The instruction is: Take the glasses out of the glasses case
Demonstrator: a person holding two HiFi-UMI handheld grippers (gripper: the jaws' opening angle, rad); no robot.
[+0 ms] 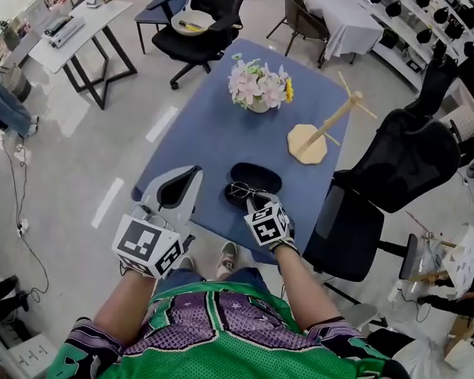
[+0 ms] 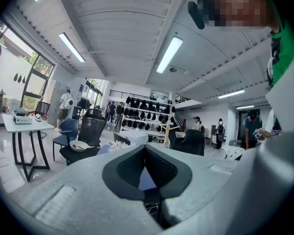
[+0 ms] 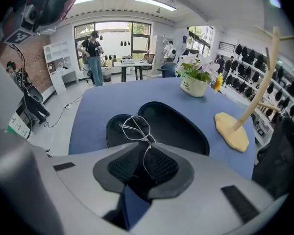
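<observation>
**Glasses** [image 3: 134, 126]: thin silver wire frame with angular rims. Your right gripper [image 3: 146, 148] has its jaws closed on the wire and holds the glasses over the open case. I cannot tell whether they are lifted clear of it.

**Glasses case** [image 3: 176, 126]: black, two hollow halves lying open near the table's [image 1: 213, 133] near edge.

**Left gripper** [image 2: 145, 148]: jaws closed together with nothing between them, at the table's near left corner.

**Writing:** the white flower pot [image 3: 194, 87], toward the far edge, has lettering that starts "Lif". Only your right gripper view shows it. The marker cubes [image 1: 148, 245] carry black-and-white squares and no words.

**Views:** only your right gripper view shows the wire caught between the pads. Your head view shows both grippers and the wooden stand [image 1: 308, 144] by the right edge.
</observation>
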